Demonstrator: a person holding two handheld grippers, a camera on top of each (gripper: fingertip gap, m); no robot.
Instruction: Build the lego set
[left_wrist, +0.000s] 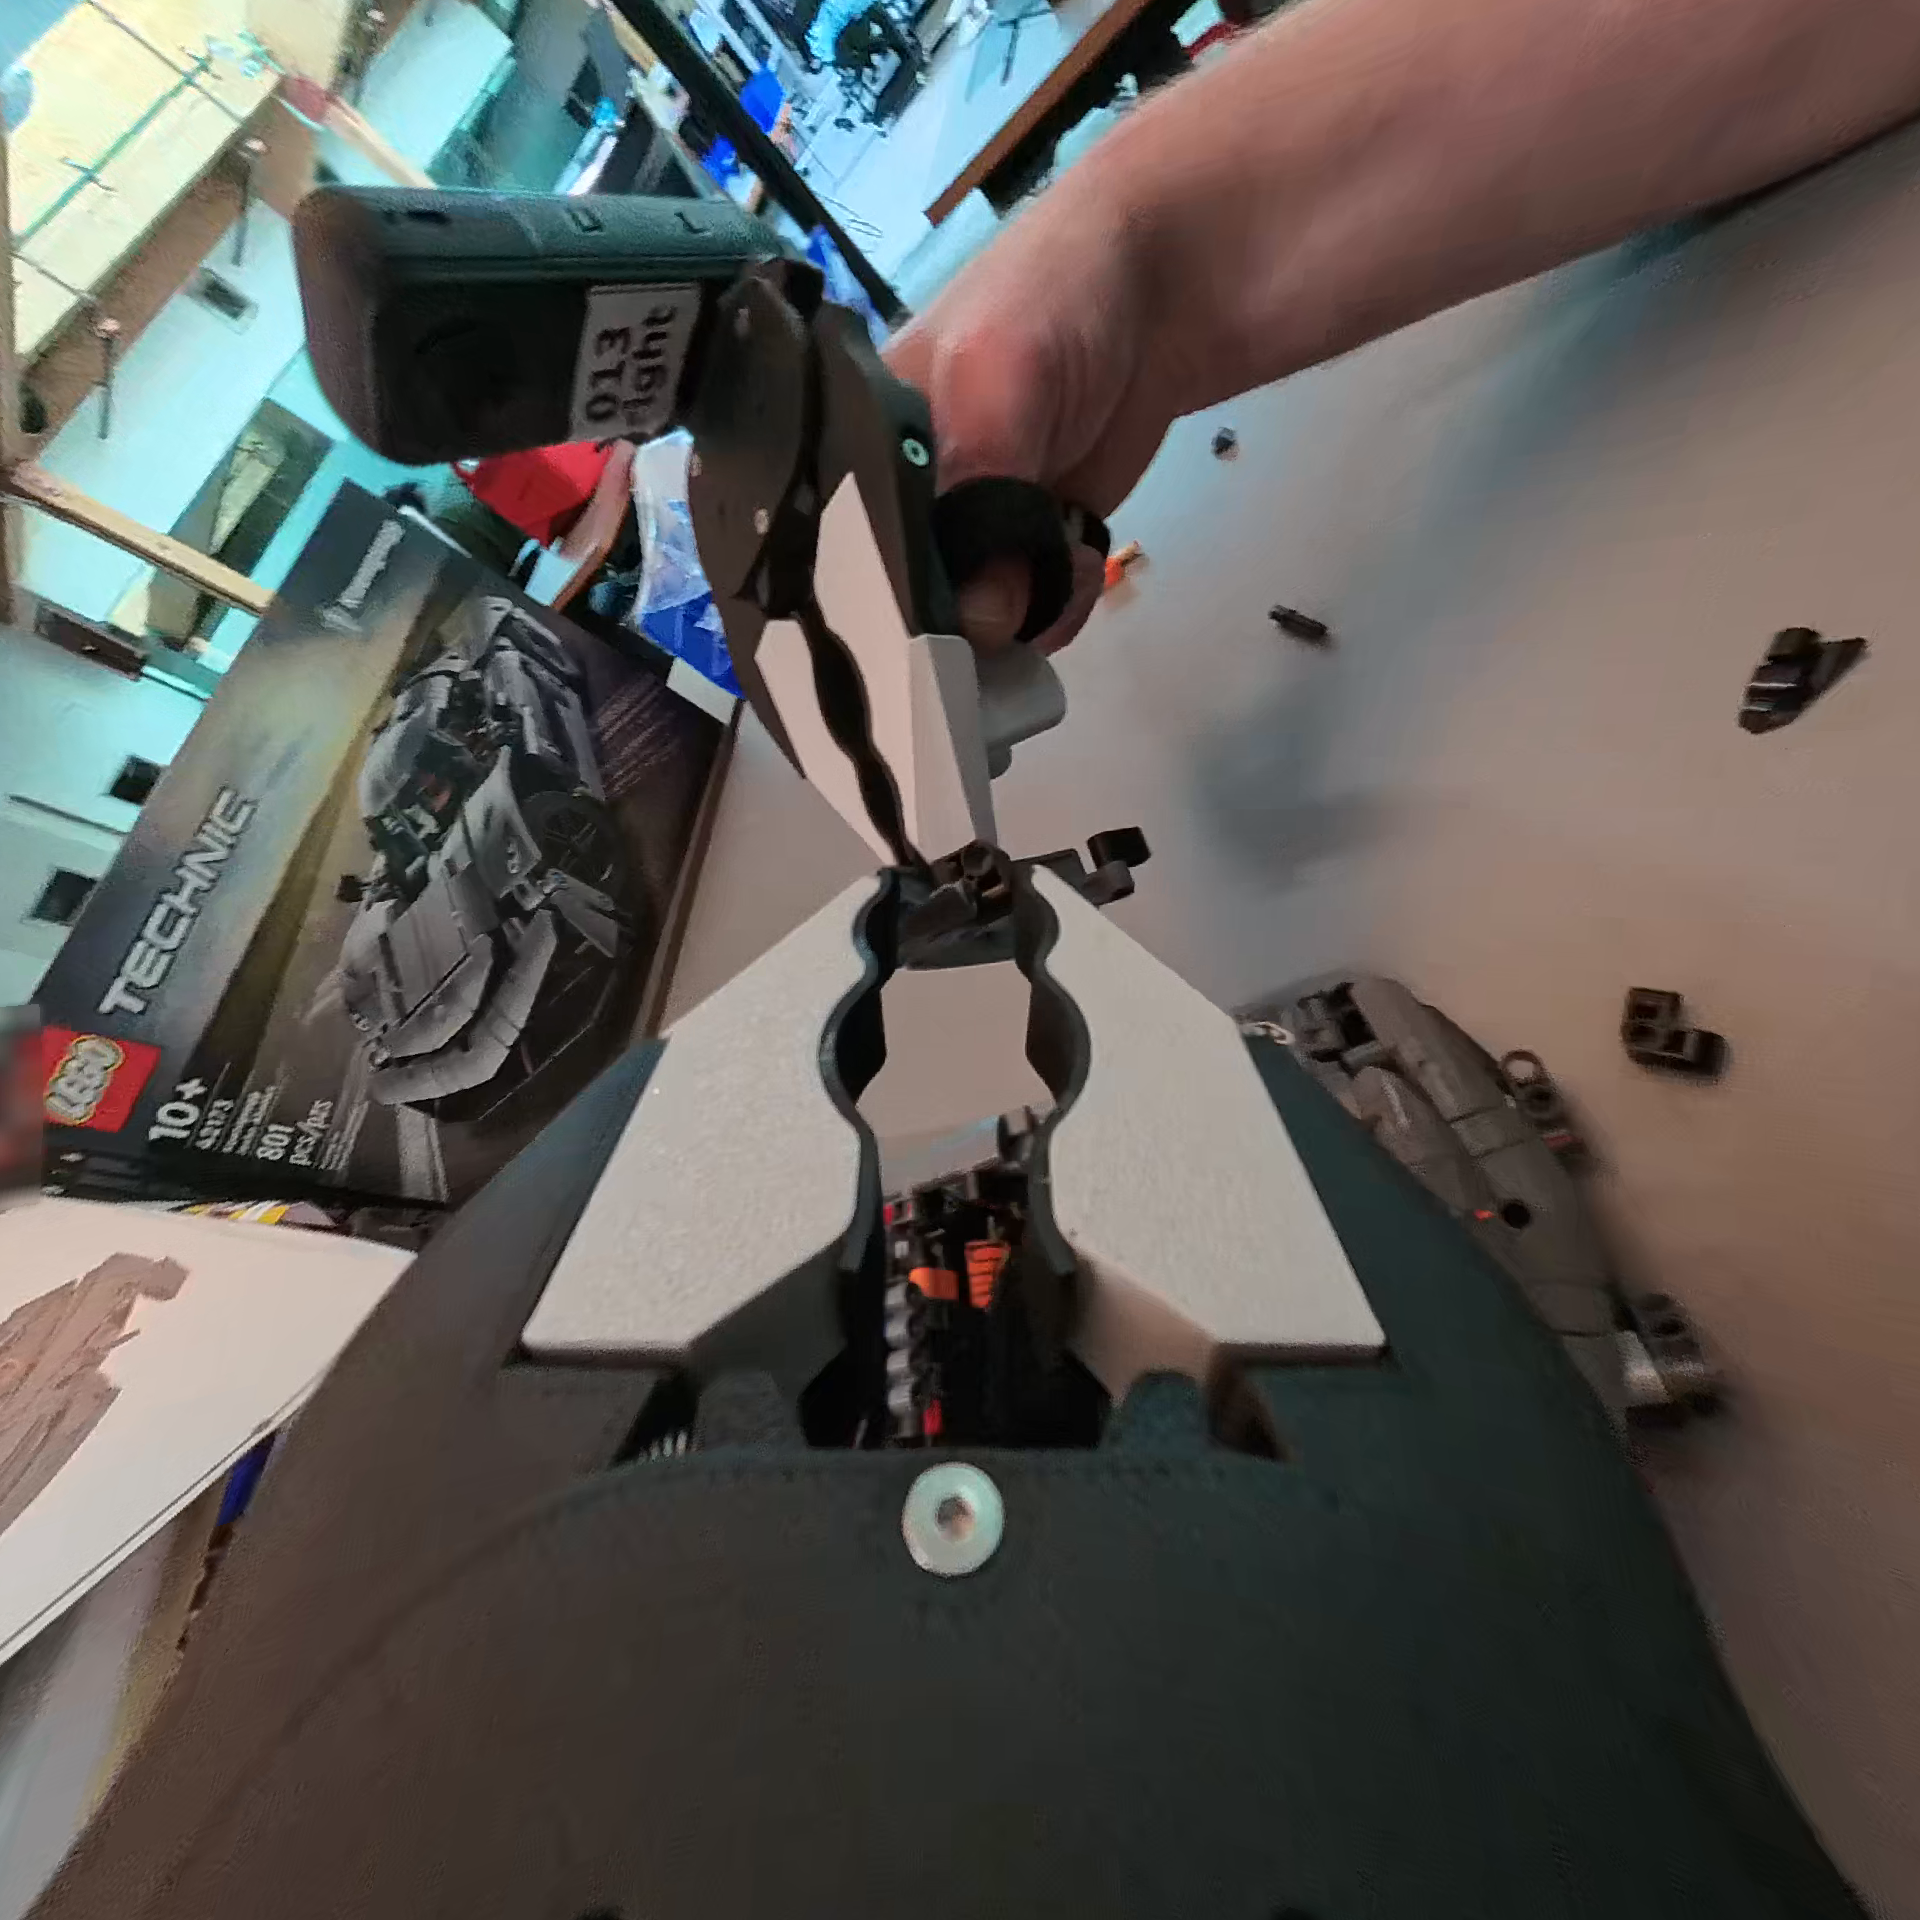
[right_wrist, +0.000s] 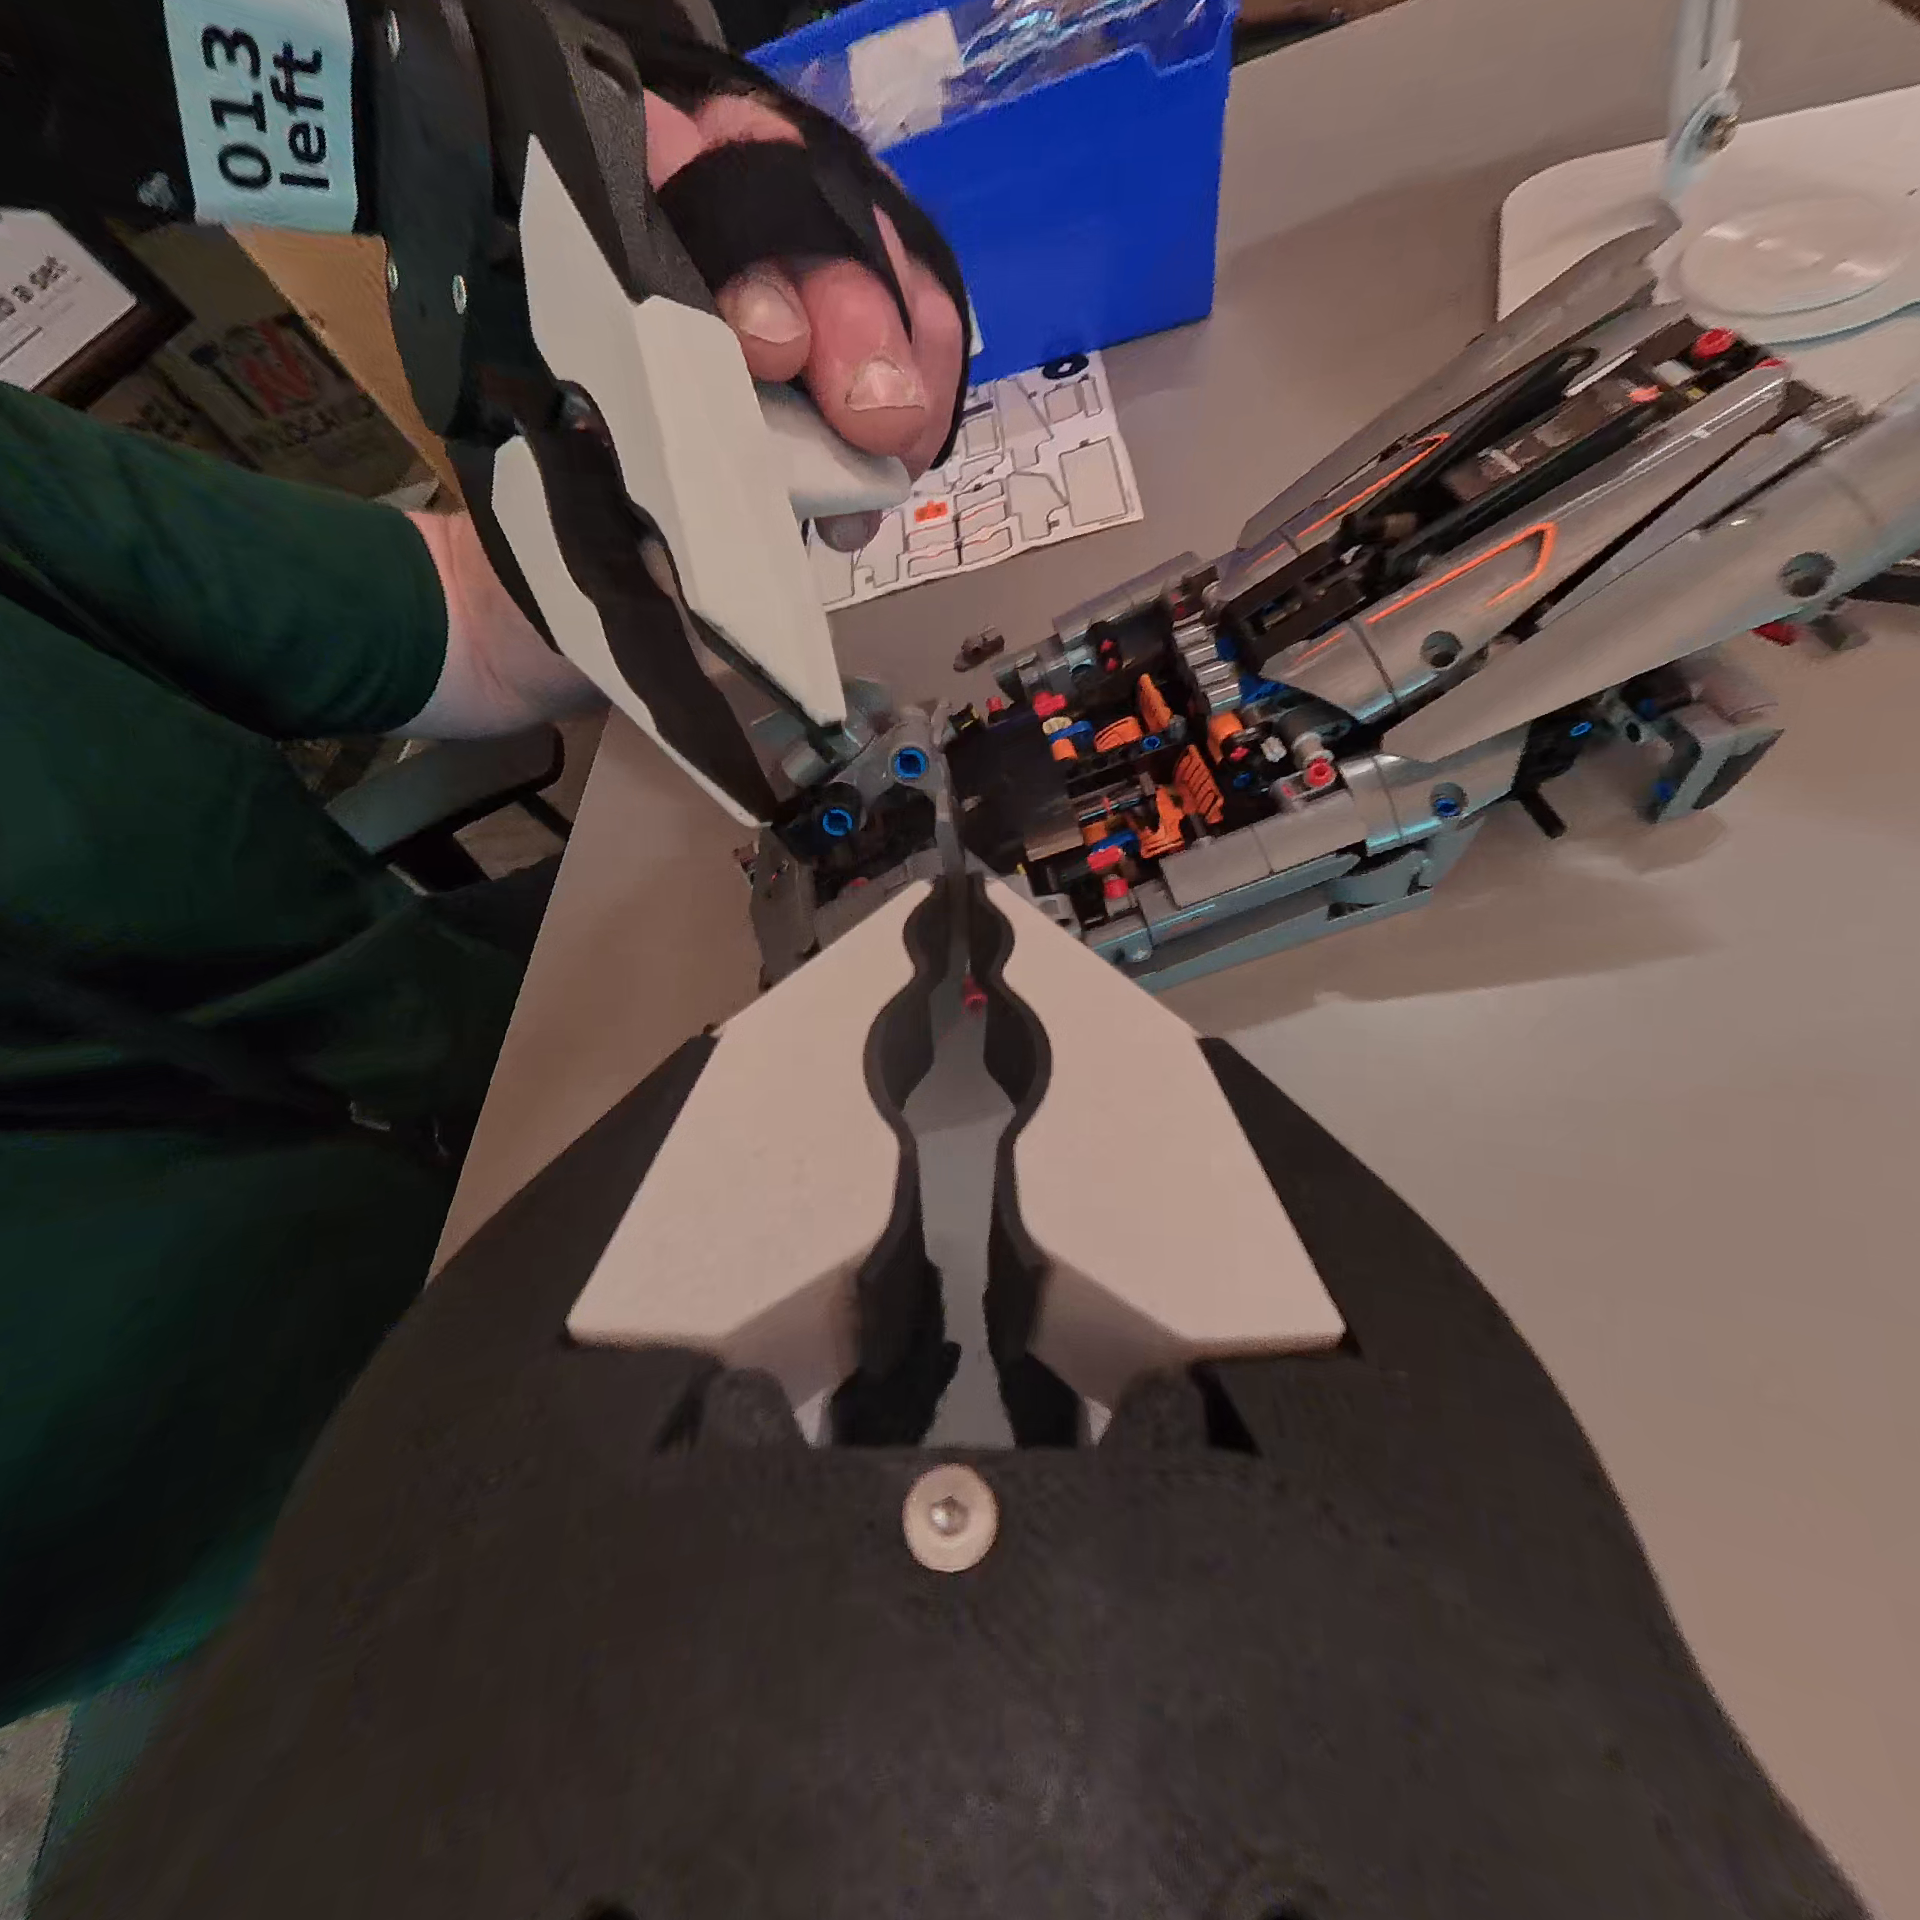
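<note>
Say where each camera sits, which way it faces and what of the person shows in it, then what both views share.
Left wrist view: rides the left claw, facing across the table toward the set's box; the right claw and a bare hand show.
Right wrist view: rides the right claw, facing the grey car model; the left claw, fingers and a green sleeve show.
Shared: both claws meeting at the model's end.

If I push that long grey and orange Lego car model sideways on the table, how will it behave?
The long grey and orange Lego car model would probably slide as one stiff piece, being densely pinned together. It looks fairly heavy. The raised hinged panels might flap or pop loose, and no wheels show, so rolling seems unlikely.
</note>
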